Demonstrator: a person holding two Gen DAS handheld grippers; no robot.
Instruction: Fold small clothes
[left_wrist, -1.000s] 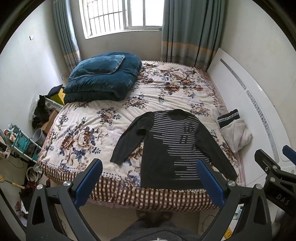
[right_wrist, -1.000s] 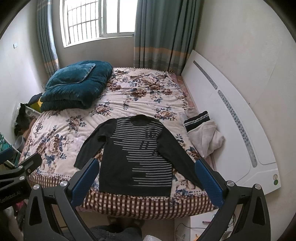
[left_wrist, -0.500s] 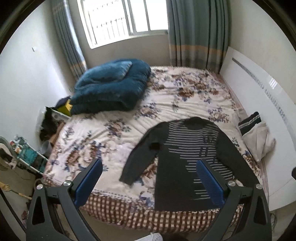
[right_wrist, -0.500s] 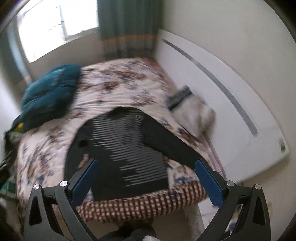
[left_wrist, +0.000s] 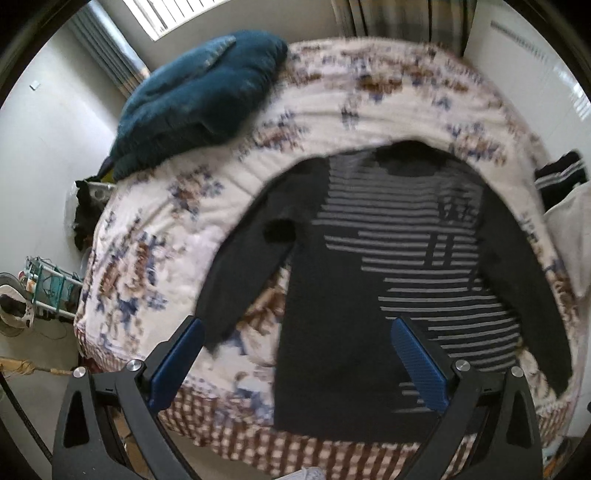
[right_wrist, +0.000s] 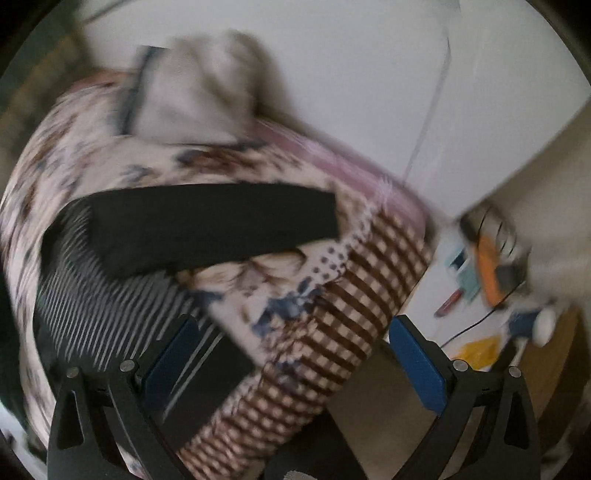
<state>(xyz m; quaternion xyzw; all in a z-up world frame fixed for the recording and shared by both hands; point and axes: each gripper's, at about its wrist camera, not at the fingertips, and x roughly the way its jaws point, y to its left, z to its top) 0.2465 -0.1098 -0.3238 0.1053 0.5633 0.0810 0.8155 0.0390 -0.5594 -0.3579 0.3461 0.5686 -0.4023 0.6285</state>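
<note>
A dark long-sleeved sweater with grey stripes (left_wrist: 369, 266) lies flat, sleeves spread, on the floral bed (left_wrist: 177, 229) near its front edge. My left gripper (left_wrist: 295, 363) is open and empty, above the sweater's lower left part. My right gripper (right_wrist: 291, 363) is open and empty over the bed's front right corner. In the right wrist view the sweater's body (right_wrist: 103, 295) and its right sleeve (right_wrist: 207, 225) lie to the left of the gripper; the view is blurred.
A folded teal quilt (left_wrist: 195, 92) lies at the bed's back left. Pale and striped clothes (left_wrist: 565, 206) lie at the right edge, also in the right wrist view (right_wrist: 195, 88). A white headboard (right_wrist: 369, 92) stands right. Clutter (right_wrist: 491, 269) lies beside the bed.
Both grippers have moved in close to the bed. The left now hangs over the sweater's lower left. The right has swung right, toward the bed's front right corner and the sleeve.
</note>
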